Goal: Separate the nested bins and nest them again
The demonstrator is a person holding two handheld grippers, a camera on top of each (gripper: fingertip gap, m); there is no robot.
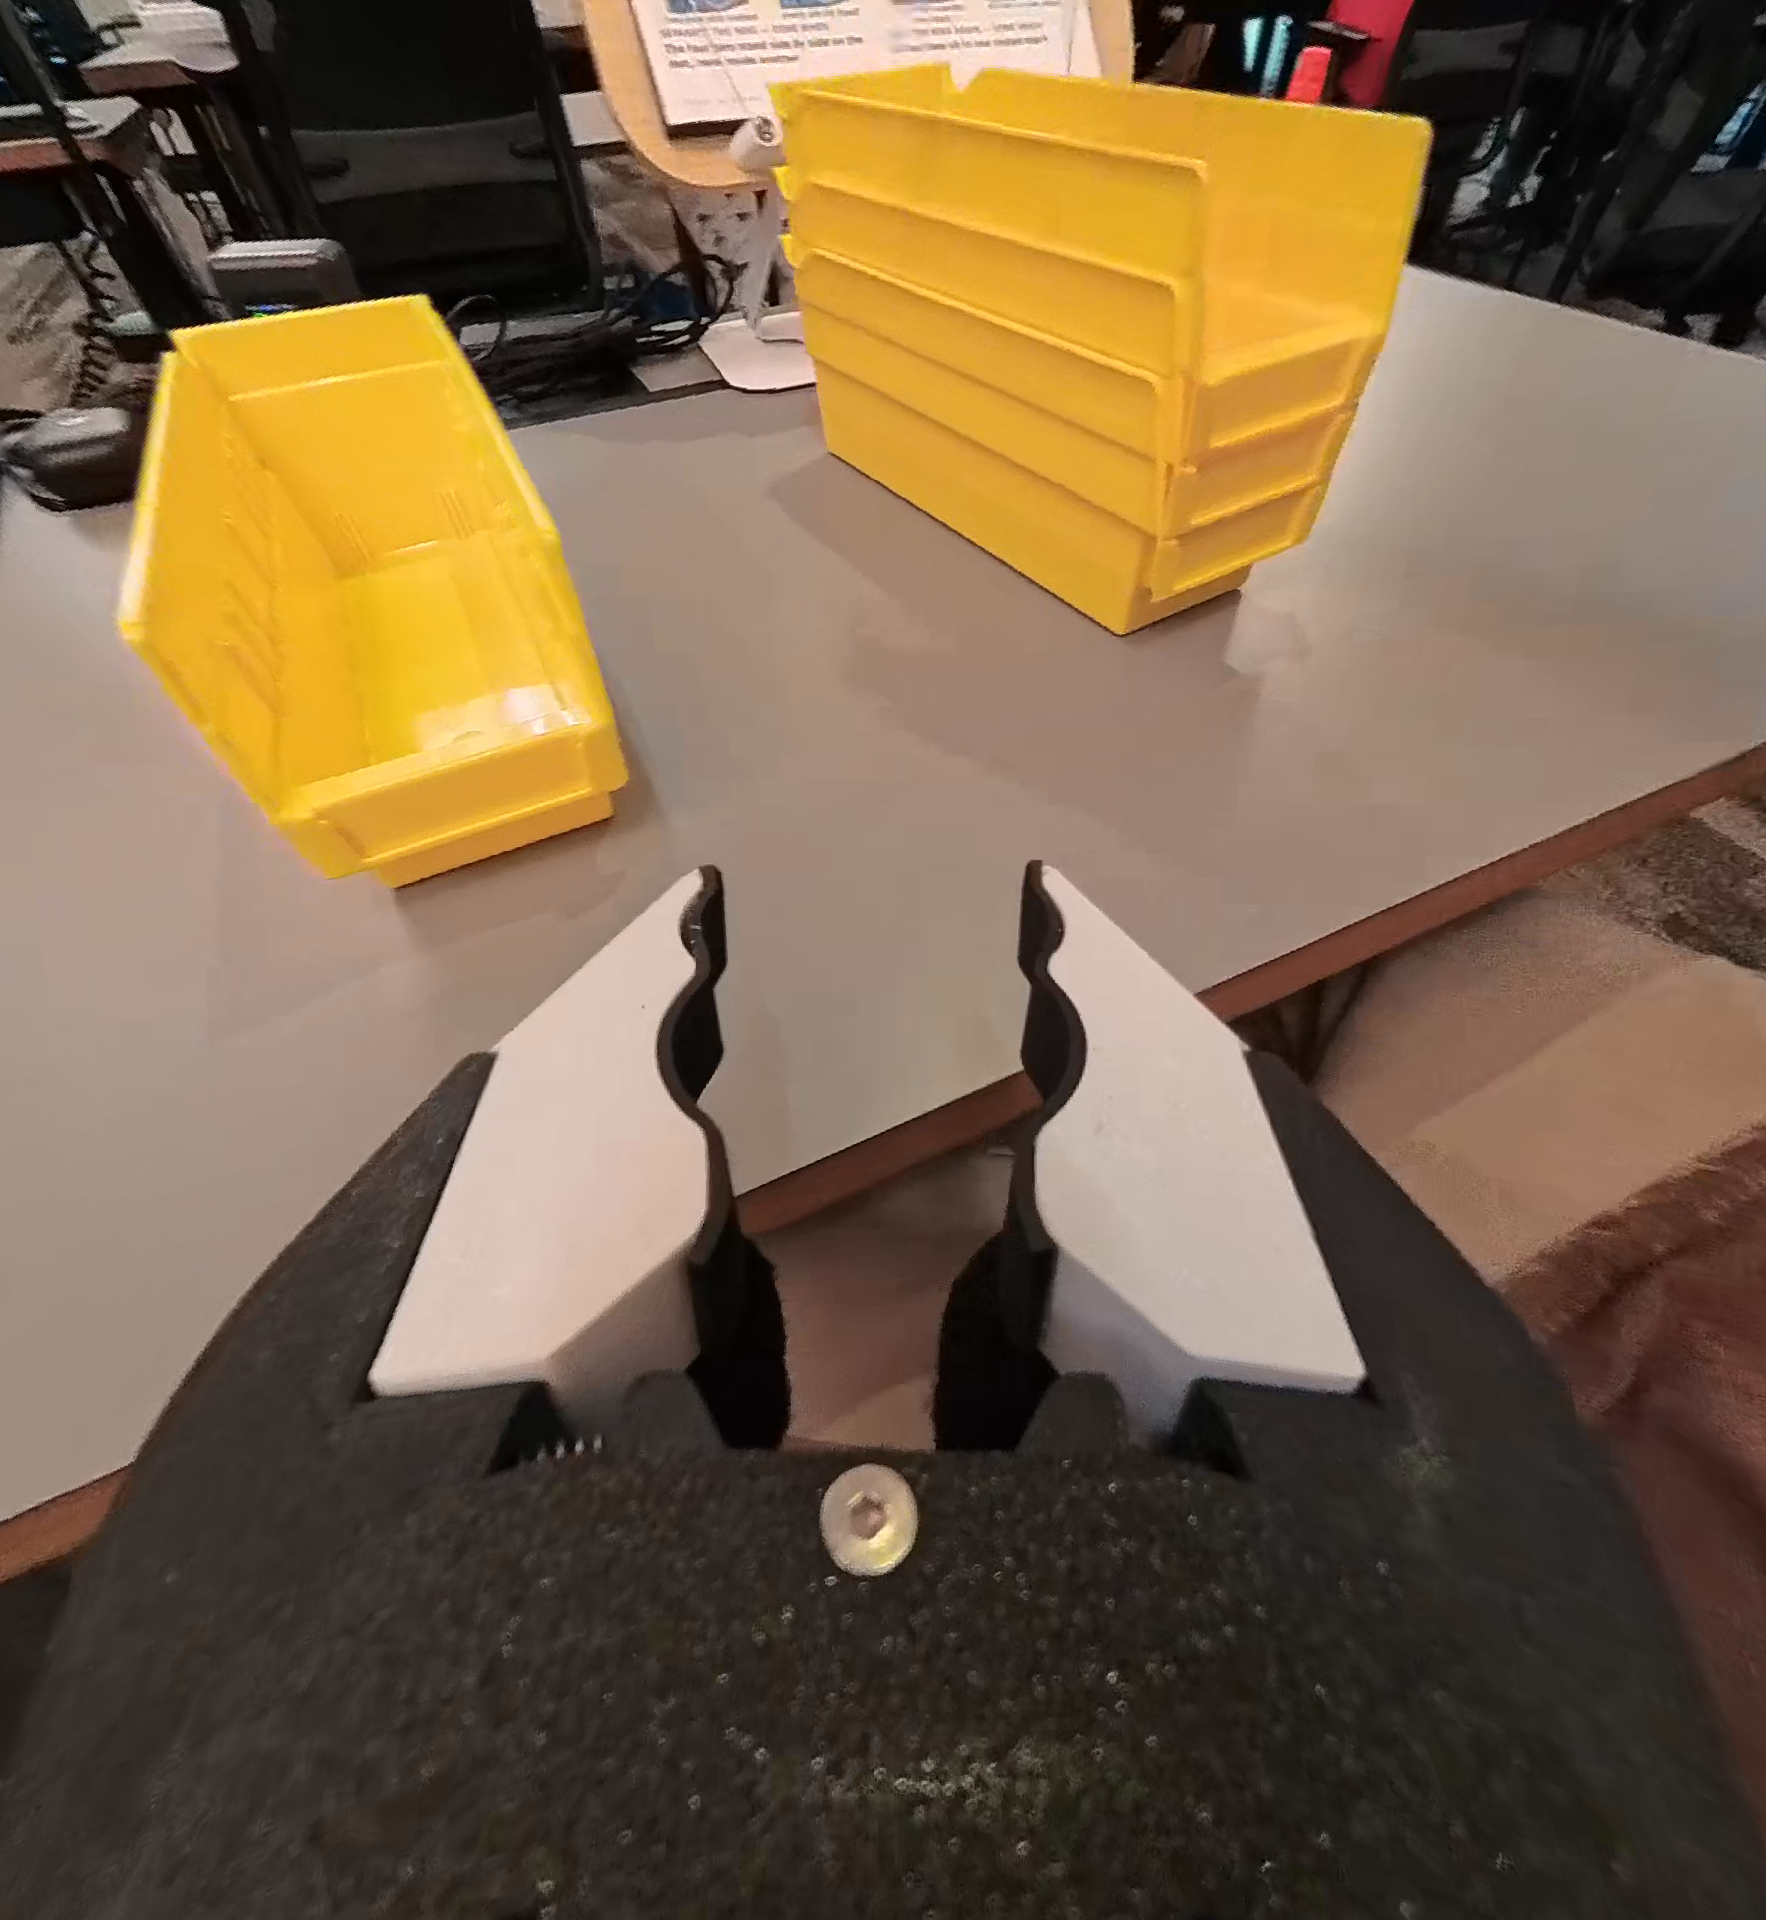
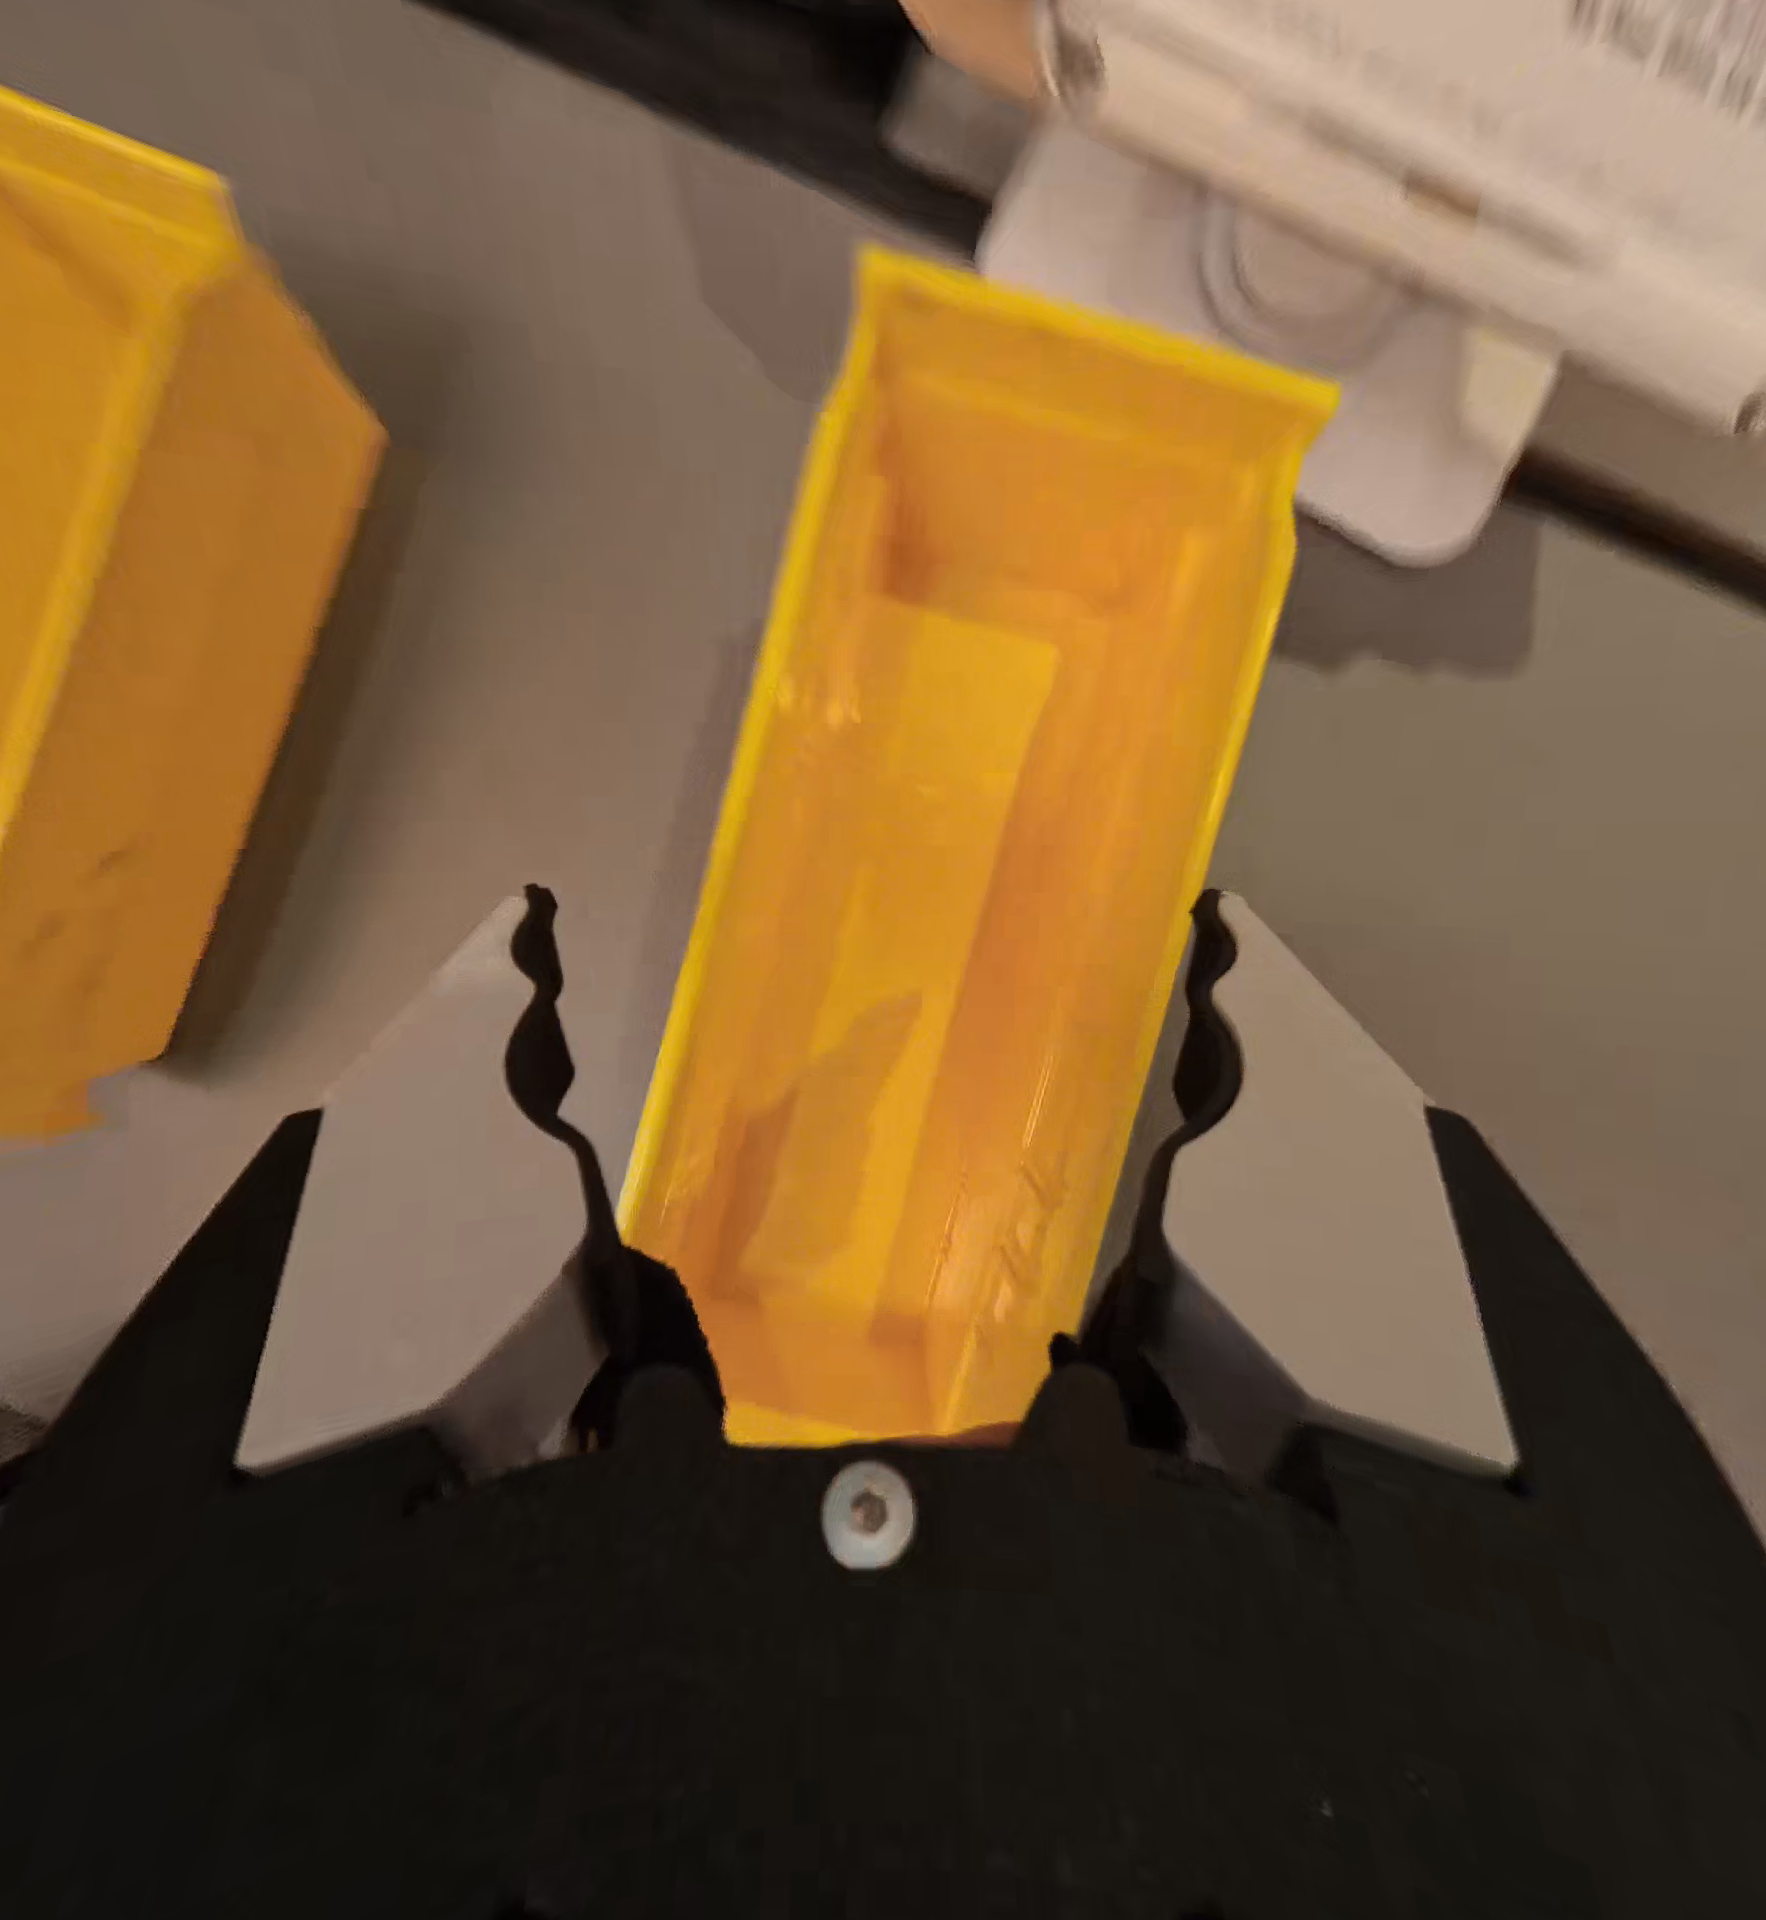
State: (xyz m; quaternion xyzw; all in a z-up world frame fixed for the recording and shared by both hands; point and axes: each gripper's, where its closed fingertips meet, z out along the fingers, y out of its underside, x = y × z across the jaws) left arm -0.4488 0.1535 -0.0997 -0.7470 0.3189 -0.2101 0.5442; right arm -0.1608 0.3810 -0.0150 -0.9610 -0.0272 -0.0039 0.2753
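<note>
Left wrist view is showing released left tongs (image 1: 868, 894) facing two yellow plastic bin stacks (image 1: 1097, 343) on the grey surface (image 1: 858, 727); right tongs (image 2: 874, 914) are straddling, wide apart, one stack's top bin (image 2: 972, 831); separating looks partly done, re-nesting remaining.

The table (image 1: 858, 727) lay bare between the left bins (image 1: 359, 613) and the stack (image 1: 1097, 343), a lane wide enough for a gripper. The near edge before the left gripper (image 1: 868, 914) was free too. Cables (image 1: 588, 343) and a white stand (image 1: 754, 353) crowded the far edge. A bin (image 2: 972, 790) filled the gap between the right gripper's (image 2: 874, 914) spread fingers; another bin (image 2: 89, 623) stood to its left, with bare table between.
</note>
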